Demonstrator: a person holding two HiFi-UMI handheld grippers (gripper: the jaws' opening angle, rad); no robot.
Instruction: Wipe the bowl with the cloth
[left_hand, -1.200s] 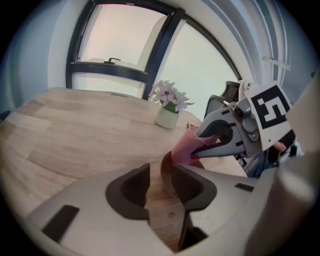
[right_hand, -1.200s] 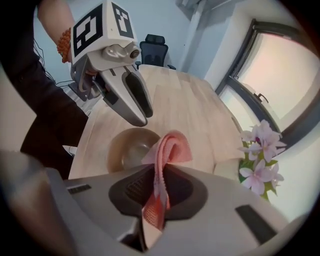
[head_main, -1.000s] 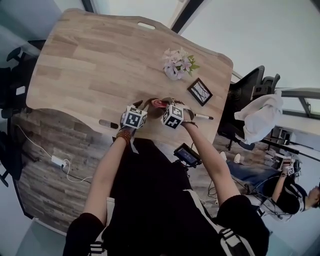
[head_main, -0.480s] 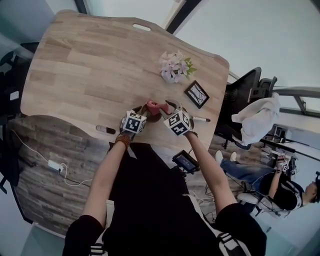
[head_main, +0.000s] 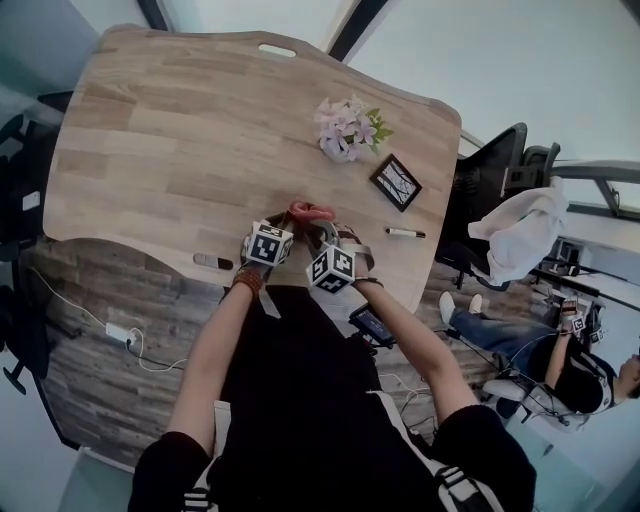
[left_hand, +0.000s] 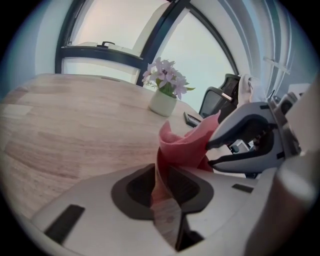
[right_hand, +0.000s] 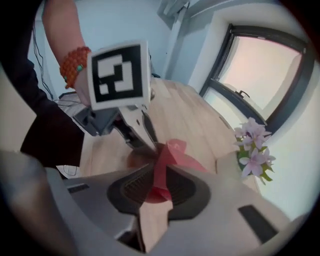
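Note:
A pink-red cloth hangs bunched between my two grippers near the table's front edge. In the left gripper view the cloth runs down into the narrow gap of the left gripper, whose jaws are closing on it. The right gripper faces the left one, and its jaws are closing on the other end of the cloth. A dark brown bowl lies under both grippers and is mostly hidden. The left gripper and right gripper stand close together in the head view.
A white pot of pale flowers, a small black picture frame and a white pen lie toward the table's right. A dark marker sits at the front edge. An office chair with a white garment stands beyond the right edge.
The right gripper has come back toward me and closer to the left gripper. The cloth is now held up between both grippers.

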